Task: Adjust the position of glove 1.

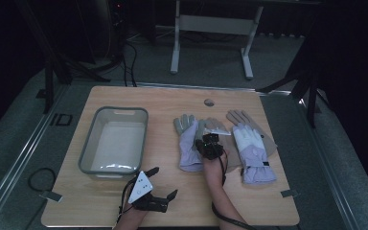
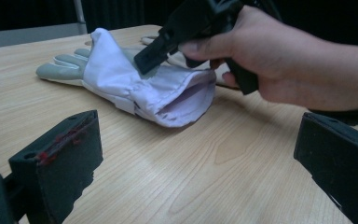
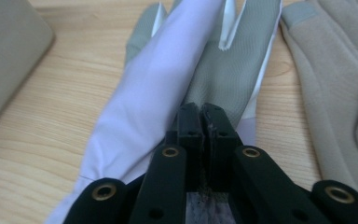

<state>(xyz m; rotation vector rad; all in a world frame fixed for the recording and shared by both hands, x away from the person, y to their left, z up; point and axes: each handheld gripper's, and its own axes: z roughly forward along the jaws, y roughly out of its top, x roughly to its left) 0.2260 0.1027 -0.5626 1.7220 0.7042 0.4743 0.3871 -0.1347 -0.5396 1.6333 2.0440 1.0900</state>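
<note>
Pinching thin fabric of the lilac glove (image 1: pixel 189 146), the right gripper (image 1: pixel 210 145) risks slippage on lifting; the left gripper (image 1: pixel 159 189) waits, jaws wide apart.

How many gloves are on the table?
4. A lilac glove lies under the right gripper, a tan glove beside it, another lilac glove farther right, and a second tan glove partly beneath that one. More could be hidden.

Lab or studio: dark curtained surround, wooden table (image 1: pixel 124 98), stand legs (image 1: pixel 211 43), floor cables (image 1: pixel 129 57).
</note>
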